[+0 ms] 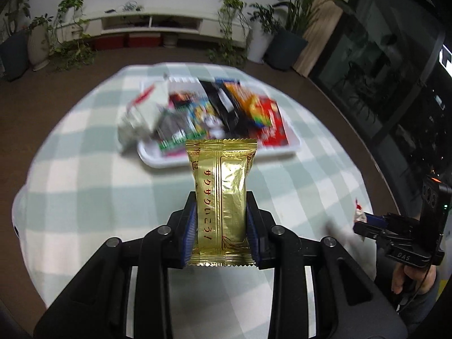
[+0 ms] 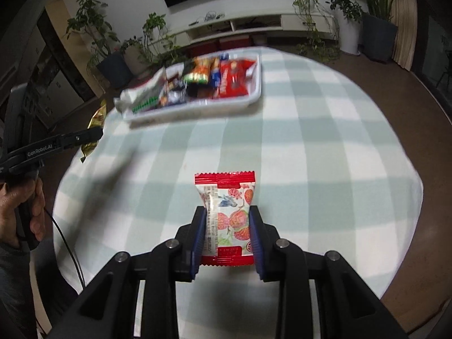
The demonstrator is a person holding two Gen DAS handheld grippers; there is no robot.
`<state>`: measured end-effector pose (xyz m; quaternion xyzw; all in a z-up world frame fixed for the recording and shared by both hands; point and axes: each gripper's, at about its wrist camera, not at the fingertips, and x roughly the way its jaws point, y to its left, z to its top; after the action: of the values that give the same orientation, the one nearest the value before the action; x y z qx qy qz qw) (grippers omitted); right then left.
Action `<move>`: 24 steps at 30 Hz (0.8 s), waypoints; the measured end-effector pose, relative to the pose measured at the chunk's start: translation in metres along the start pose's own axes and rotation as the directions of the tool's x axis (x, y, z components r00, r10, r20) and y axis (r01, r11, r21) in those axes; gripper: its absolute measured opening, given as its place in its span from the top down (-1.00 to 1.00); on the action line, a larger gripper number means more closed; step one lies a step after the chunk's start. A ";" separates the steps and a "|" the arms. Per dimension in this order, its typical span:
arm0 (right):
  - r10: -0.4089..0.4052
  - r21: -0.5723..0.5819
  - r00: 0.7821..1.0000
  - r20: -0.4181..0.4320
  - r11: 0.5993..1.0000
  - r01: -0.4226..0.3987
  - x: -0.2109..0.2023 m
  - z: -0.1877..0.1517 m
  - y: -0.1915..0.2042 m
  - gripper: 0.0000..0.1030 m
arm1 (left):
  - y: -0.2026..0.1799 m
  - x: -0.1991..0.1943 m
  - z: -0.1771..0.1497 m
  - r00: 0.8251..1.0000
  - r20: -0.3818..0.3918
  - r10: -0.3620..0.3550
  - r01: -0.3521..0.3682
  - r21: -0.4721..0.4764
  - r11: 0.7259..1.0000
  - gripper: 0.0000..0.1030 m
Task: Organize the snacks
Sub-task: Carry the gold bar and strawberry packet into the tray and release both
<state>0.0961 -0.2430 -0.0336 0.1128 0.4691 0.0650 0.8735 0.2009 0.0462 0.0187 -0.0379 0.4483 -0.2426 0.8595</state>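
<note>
My left gripper (image 1: 221, 197) is shut on a gold foil snack packet (image 1: 223, 197) with red lettering, held upright above the checked tablecloth. Beyond it lies a white tray (image 1: 152, 158) heaped with several colourful snack packs. In the right wrist view my right gripper (image 2: 226, 212) is shut on a red-and-white packet with a strawberry print (image 2: 230, 212), lifted over the cloth. The same white tray (image 2: 197, 104) sits farther back on the left. The left gripper with its gold packet (image 2: 94, 130) shows at that view's left edge.
A round table under a pale green and white checked cloth (image 2: 310, 141) fills both views. A silvery-white bag (image 1: 138, 115) hangs over the tray's left rim. A person's hand (image 2: 25, 206) grips the left tool. Potted plants and a low white cabinet (image 1: 152, 19) stand behind.
</note>
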 end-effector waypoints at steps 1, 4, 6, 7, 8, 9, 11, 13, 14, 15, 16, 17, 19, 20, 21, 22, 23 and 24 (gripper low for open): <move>0.006 -0.005 1.000 0.021 1.000 -0.005 -0.004 0.011 0.002 0.39 | 0.005 -0.005 0.011 1.000 0.020 0.008 -0.008 -0.002 1.000 0.44; 0.031 -0.040 0.997 0.077 0.999 -0.028 -0.013 0.050 0.015 0.39 | 0.010 -0.009 0.041 0.998 0.060 0.020 -0.019 -0.014 1.000 0.44; 0.047 -0.076 0.992 0.114 0.996 -0.039 -0.015 0.079 0.028 0.39 | 0.014 -0.010 0.060 0.997 0.079 0.023 -0.021 -0.020 1.000 0.44; 0.051 -0.087 0.991 0.126 0.995 -0.040 -0.015 0.089 0.033 0.39 | 0.016 -0.010 0.068 0.996 0.083 0.030 -0.029 -0.018 0.999 0.44; 0.056 -0.102 0.989 0.140 0.994 -0.042 -0.013 0.103 0.040 0.39 | 0.016 -0.008 0.077 0.995 0.088 0.039 -0.038 -0.011 0.999 0.44; 0.064 -0.112 0.987 0.146 0.993 -0.048 -0.010 0.113 0.045 0.39 | 0.016 -0.006 0.084 0.995 0.089 0.045 -0.045 -0.005 0.999 0.44; 0.082 -0.127 0.984 0.159 0.990 -0.062 -0.006 0.134 0.057 0.39 | 0.017 -0.003 0.096 0.994 0.091 0.059 -0.060 0.005 0.998 0.44; 0.090 -0.153 0.982 0.167 0.986 -0.064 0.001 0.152 0.068 0.39 | 0.018 0.008 0.109 0.994 0.088 0.071 -0.072 0.013 0.997 0.44; 0.092 -0.162 0.981 0.169 0.985 -0.065 0.004 0.158 0.072 0.39 | 0.020 0.011 0.114 0.993 0.086 0.076 -0.078 0.014 0.997 0.44; 0.097 -0.168 0.981 0.168 0.983 -0.068 0.008 0.164 0.075 0.39 | 0.019 0.018 0.118 0.993 0.083 0.080 -0.081 0.015 0.997 0.44; 0.106 -0.169 0.981 0.164 0.983 -0.078 0.015 0.172 0.079 0.39 | 0.020 0.024 0.121 0.993 0.079 0.087 -0.088 0.013 0.996 0.44; 0.111 -0.167 0.981 0.161 0.982 -0.084 0.020 0.176 0.081 0.39 | 0.020 0.032 0.123 0.993 0.074 0.089 -0.090 0.011 0.996 0.44; 0.115 -0.159 0.982 0.152 0.983 -0.091 0.033 0.185 0.085 0.39 | 0.022 0.049 0.125 0.993 0.064 0.095 -0.095 0.005 0.995 0.44; 0.117 -0.155 0.983 0.140 0.983 -0.095 0.042 0.189 0.087 0.39 | 0.021 0.057 0.123 0.994 0.057 0.096 -0.097 0.006 0.995 0.44; 0.115 -0.154 0.985 0.129 0.983 -0.095 0.051 0.191 0.088 0.39 | 0.021 0.065 0.122 0.994 0.048 0.100 -0.101 0.008 0.995 0.44; 0.107 -0.156 0.987 0.121 0.984 -0.088 0.059 0.193 0.090 0.38 | 0.020 0.074 0.120 0.994 0.041 0.103 -0.104 0.012 0.994 0.44; 0.100 -0.159 0.989 0.111 0.984 -0.081 0.068 0.195 0.092 0.38 | 0.021 0.082 0.119 0.994 0.034 0.105 -0.106 0.014 0.994 0.44; 0.094 -0.159 0.991 0.097 0.984 -0.078 0.077 0.197 0.092 0.38 | 0.023 0.089 0.118 0.994 0.028 0.108 -0.108 0.010 0.994 0.44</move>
<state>0.3020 -0.1636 0.0330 0.0682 0.4109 0.1329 0.8994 0.3461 0.0085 0.0154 -0.0118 0.4365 -0.1979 0.8776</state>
